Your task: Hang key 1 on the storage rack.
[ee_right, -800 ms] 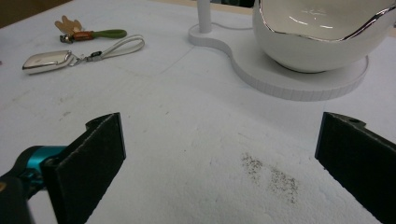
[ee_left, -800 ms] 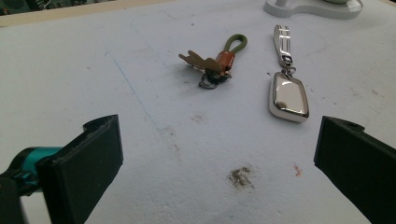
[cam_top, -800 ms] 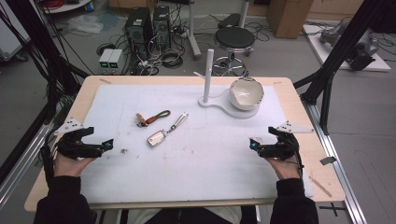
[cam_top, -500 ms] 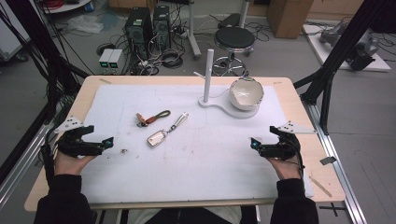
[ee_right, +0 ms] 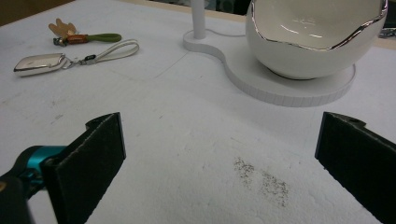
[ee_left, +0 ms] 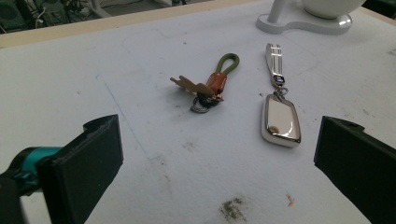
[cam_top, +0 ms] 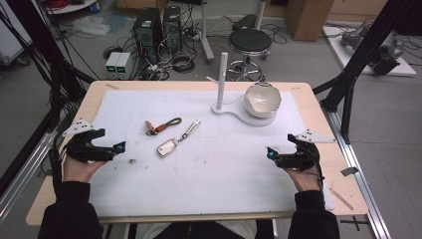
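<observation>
Two key rings lie on the white mat (cam_top: 214, 169). One has an olive loop, a brown tab and a small key (cam_top: 161, 125) (ee_left: 208, 84) (ee_right: 81, 37). The other is a silver-white key fob (cam_top: 167, 147) (ee_left: 280, 120) (ee_right: 39, 63) on a pale strap (cam_top: 191, 128). A white egg-shaped bowl (cam_top: 262, 99) (ee_right: 317, 35) sits on a white stand with an upright post (cam_top: 222, 74). My left gripper (cam_top: 119, 147) (ee_left: 215, 172) rests open at the mat's left, facing the key rings. My right gripper (cam_top: 271, 153) (ee_right: 219, 168) rests open at the right, below the bowl. Both hold nothing.
The stand's flat base (cam_top: 239, 113) (ee_right: 280, 86) lies at the back right of the mat. A small dark smudge (cam_top: 132, 160) marks the mat near the left gripper. Wooden table edges (cam_top: 343, 184) frame the mat. Black frame legs (cam_top: 348, 84) stand at both sides.
</observation>
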The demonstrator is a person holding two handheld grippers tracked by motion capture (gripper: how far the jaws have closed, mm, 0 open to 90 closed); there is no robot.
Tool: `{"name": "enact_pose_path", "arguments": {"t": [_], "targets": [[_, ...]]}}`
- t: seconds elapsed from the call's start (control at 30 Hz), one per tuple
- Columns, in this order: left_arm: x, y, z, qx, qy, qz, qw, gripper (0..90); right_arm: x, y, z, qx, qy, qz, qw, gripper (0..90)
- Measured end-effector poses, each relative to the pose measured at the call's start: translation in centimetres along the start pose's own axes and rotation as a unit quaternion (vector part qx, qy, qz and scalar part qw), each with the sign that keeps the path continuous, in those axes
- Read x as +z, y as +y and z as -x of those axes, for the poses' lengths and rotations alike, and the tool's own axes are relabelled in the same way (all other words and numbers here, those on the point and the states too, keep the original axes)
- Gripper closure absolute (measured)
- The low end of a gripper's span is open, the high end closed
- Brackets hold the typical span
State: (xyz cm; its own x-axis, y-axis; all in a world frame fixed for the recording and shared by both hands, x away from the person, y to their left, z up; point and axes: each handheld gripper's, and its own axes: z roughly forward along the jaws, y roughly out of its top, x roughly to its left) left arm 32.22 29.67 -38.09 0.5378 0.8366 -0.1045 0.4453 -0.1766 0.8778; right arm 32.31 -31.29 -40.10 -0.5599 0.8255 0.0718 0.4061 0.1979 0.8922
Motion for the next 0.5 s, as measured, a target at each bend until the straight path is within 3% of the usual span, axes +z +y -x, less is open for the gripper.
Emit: {"name": "enact_pose_path", "arguments": {"t": [0.2,0.33,0.5], "targets": [[0.4,1.0,0.1,0.012,0.000,-0.011,0.9999,1.7,0.1,0.0,-0.2,-0.006,-0.002,-0.002,1.0000,0.6],[0.5,1.6,0.0,0.008,-0.002,-0.009,0.9999,1.7,0.2,-0.1,-0.2,-0.006,-0.005,-0.001,1.0000,0.7],[1.4,2.1,-0.3,0.007,-0.005,-0.027,0.9996,1.7,0.1,0.0,-0.2,-0.005,-0.005,0.003,1.0000,0.7]]}}
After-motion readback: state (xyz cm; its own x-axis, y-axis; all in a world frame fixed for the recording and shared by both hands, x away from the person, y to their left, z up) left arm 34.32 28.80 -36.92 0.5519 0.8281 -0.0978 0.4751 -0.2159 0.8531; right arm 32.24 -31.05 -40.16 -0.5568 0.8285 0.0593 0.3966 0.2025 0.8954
